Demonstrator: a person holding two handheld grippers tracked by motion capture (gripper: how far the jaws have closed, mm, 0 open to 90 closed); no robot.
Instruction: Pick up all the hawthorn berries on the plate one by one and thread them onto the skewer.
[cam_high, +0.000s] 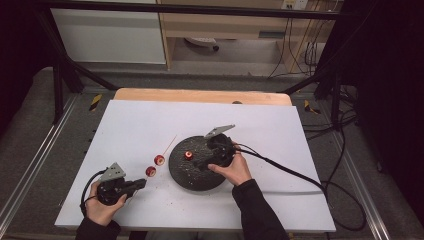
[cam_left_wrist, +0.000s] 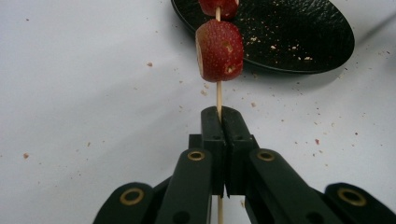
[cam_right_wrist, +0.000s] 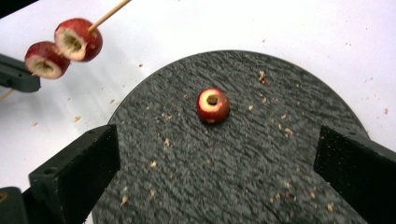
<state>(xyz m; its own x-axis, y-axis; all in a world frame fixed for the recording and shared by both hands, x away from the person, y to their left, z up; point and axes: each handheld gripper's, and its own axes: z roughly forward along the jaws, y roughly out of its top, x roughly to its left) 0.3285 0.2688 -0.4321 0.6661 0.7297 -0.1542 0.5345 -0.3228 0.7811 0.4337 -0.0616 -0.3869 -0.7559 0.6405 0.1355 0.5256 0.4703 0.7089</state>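
left gripper (cam_high: 141, 183) pinches the thin skewer (cam_left_wrist: 218, 95) at seven o'clock on the desk (cam_high: 280, 130), two cored red fruits (cam_high: 155, 166) threaded. right gripper (cam_high: 200, 165) gapes wide over the dark plate (cam_right_wrist: 280, 186), lone fruit (cam_right_wrist: 213, 105) at centre: light, soft-fleshed, take its sides. crumbs, white sheet, cables beyond.
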